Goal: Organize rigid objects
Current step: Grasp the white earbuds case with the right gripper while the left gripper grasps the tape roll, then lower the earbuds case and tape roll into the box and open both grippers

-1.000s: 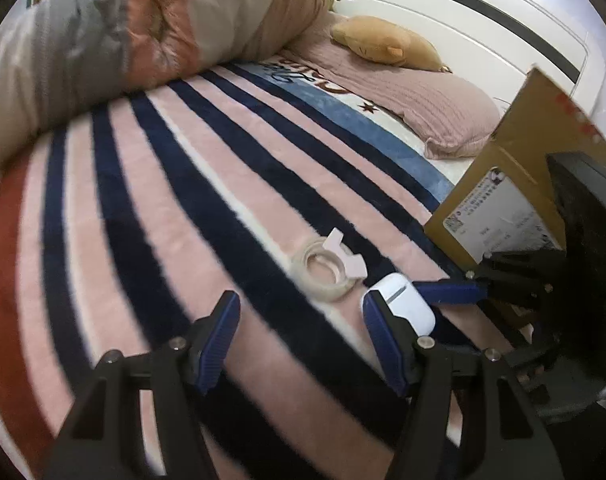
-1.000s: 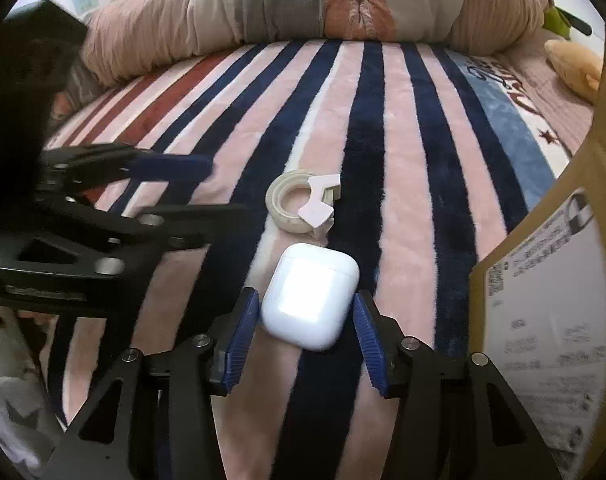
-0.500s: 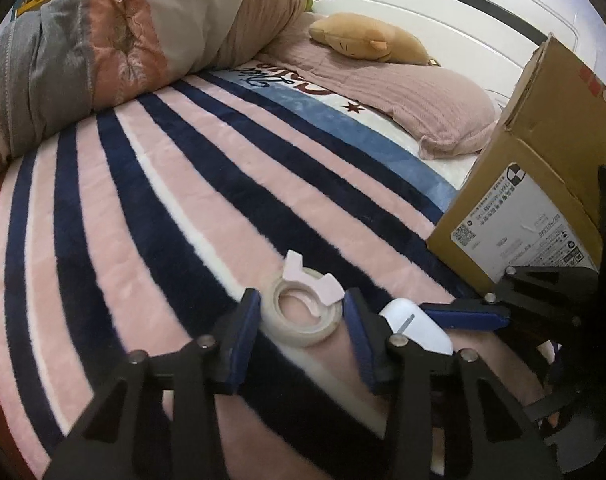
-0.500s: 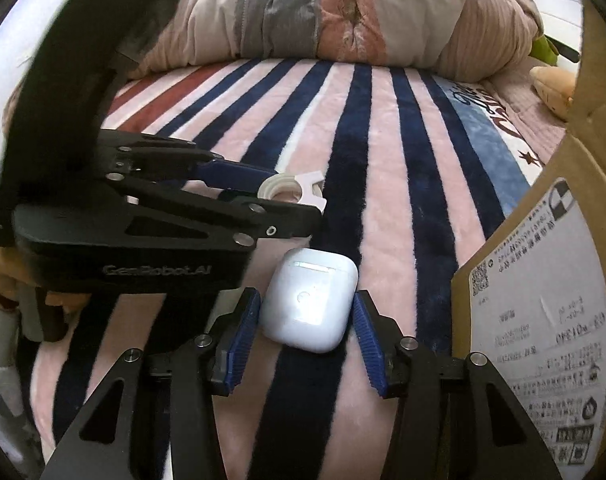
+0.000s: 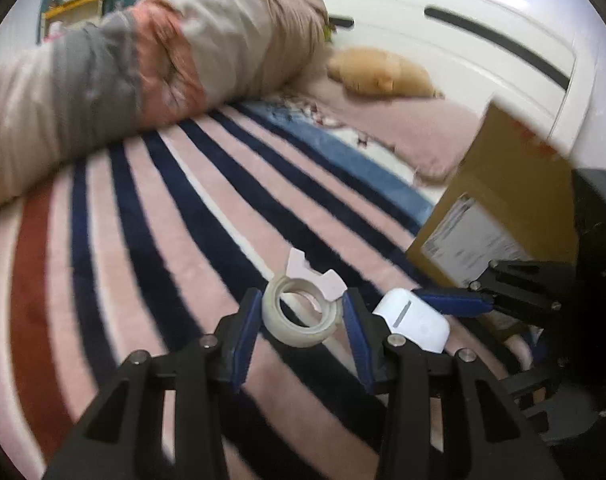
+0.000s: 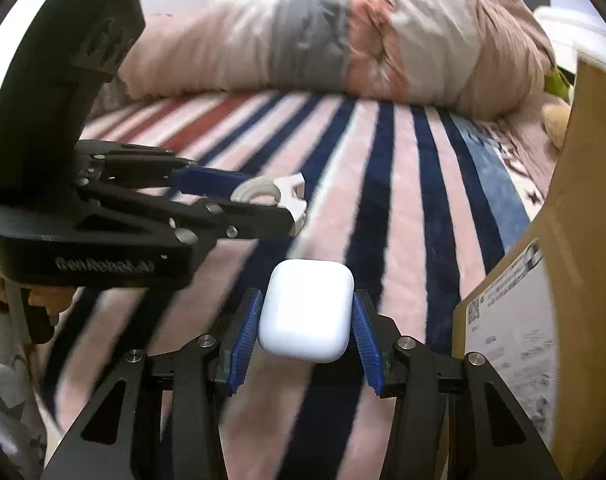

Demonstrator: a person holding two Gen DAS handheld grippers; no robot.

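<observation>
One tape roll (image 5: 299,314) sits clamped between the left gripper (image 5: 301,330) pads, and one white earbud case (image 6: 306,310) is pinched in the right gripper (image 6: 306,332), both above the striped blanket (image 5: 151,216). One cardboard box (image 5: 499,200) stands close at the blanket's right edge; wide blanket lies leftward.

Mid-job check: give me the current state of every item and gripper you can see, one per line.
left gripper: shut on the tape roll
tape roll: gripped, seems lifted off the blanket
right gripper: shut on the earbud case
earbud case: lid closed, held between the pads
cardboard box: upright on the bed, top out of view
</observation>
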